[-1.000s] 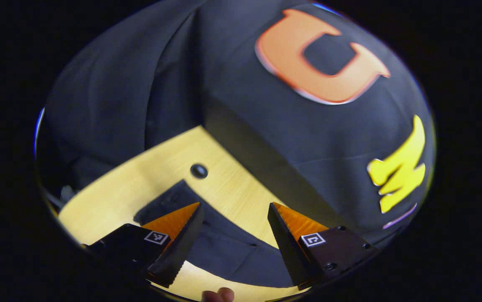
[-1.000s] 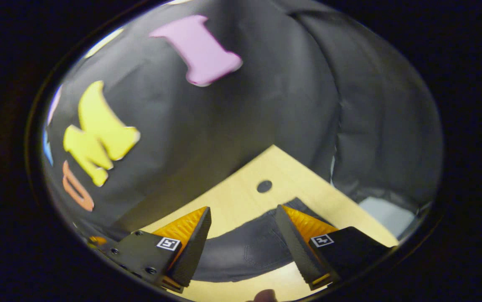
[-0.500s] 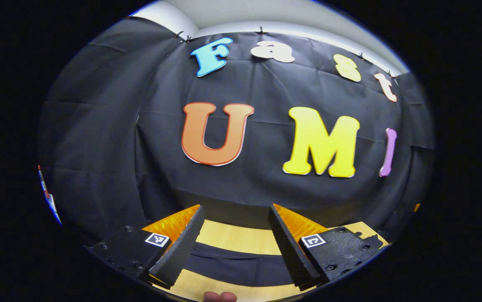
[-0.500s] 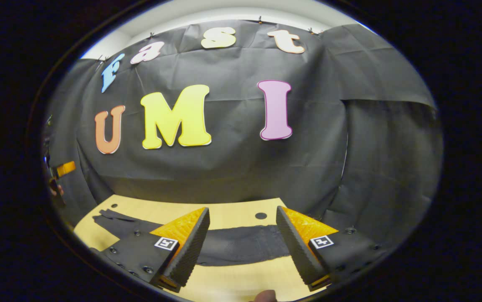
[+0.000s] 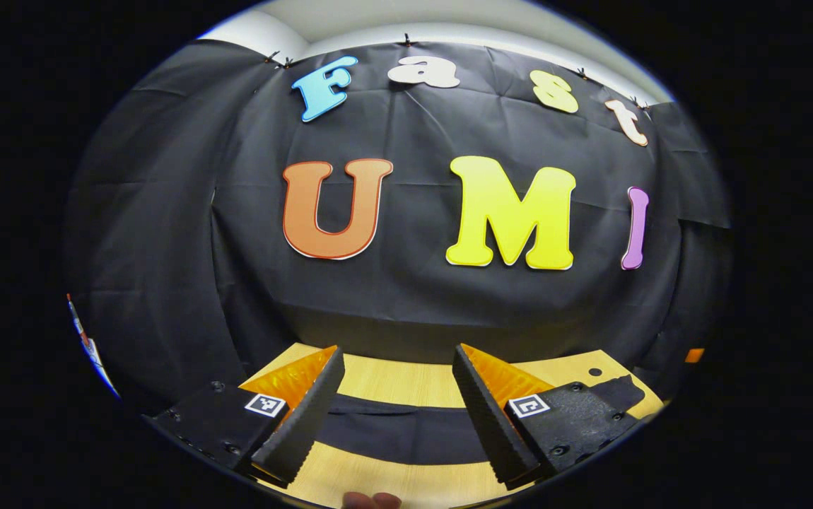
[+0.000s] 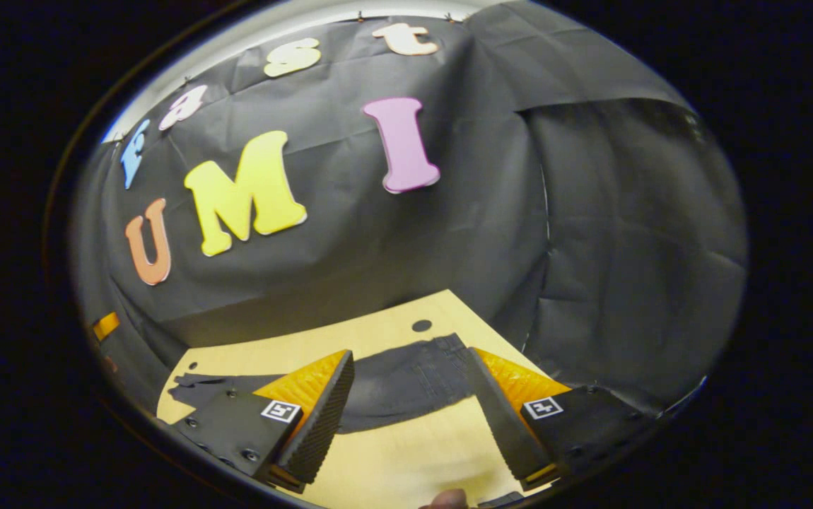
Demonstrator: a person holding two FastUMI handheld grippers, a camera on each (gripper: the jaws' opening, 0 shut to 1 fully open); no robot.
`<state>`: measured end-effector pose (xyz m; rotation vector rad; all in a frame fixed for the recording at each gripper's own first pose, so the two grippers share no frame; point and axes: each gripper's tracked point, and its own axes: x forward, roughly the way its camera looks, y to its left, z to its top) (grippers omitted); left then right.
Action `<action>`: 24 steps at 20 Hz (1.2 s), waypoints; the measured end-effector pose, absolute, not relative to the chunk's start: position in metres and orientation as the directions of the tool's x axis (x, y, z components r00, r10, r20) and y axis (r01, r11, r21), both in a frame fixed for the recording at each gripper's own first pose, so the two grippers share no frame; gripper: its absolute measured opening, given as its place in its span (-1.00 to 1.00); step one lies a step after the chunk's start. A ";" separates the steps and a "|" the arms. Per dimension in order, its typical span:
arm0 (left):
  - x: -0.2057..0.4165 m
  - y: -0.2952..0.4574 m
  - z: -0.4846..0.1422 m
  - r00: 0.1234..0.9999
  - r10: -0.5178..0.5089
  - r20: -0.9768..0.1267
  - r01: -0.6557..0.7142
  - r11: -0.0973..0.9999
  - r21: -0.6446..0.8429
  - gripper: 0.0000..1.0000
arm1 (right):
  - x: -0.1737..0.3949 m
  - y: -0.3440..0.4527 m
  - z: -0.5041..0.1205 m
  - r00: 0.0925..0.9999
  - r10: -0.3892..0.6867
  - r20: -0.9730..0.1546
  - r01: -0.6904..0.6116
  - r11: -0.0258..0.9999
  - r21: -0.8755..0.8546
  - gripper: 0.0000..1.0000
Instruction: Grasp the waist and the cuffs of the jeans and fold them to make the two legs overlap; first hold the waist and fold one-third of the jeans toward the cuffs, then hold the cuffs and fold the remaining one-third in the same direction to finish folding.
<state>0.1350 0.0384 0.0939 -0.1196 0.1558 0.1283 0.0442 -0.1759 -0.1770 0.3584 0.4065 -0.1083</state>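
Dark jeans point(image 5: 392, 433) lie flat in a long band across the wooden table point(image 5: 392, 385). In the left gripper view they cross just beyond my left gripper point(image 5: 396, 350), which hangs open above them with nothing between its fingers. In the right gripper view the jeans point(image 6: 392, 382) stretch from the far left to a wider end with stitching at the right. My right gripper point(image 6: 411, 353) is open and empty above the near edge of the jeans. Neither gripper touches the cloth.
The table has small round holes point(image 6: 421, 326) near its back edge, one also at the left point(image 6: 193, 366). The black booth wall point(image 5: 406, 297) stands right behind the table. A fingertip point(image 5: 371, 500) shows at the bottom edge. Bare wood point(image 6: 406, 452) lies in front of the jeans.
Both views swung up from a tilted, close look at the table to a nearly level look at the wall. The right view has since rolled and dipped back toward the jeans. Both grippers stayed open.
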 end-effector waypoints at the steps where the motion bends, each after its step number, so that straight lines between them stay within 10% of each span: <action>1: 0.135 0.036 0.093 0.978 0.113 -0.177 -0.134 0.985 -0.108 0.97 | 0.050 -0.181 -0.199 0.899 -0.029 -0.438 0.196 0.920 0.341 0.96; 10: 0.134 0.043 0.080 0.933 0.185 -0.308 -0.211 0.976 -0.055 0.97 | 0.124 -0.234 -0.346 0.780 -0.142 -0.609 0.484 0.755 0.443 0.97; 18: 0.133 0.037 0.063 0.909 0.180 -0.376 -0.211 0.977 -0.042 0.97 | 0.156 -0.223 -0.366 0.787 -0.122 -0.605 0.392 0.856 0.336 0.92; 24: 0.132 0.040 0.052 0.894 0.189 -0.405 -0.243 0.966 -0.084 0.98 | 0.166 -0.216 -0.360 0.777 -0.055 -0.628 0.374 0.842 0.389 -0.50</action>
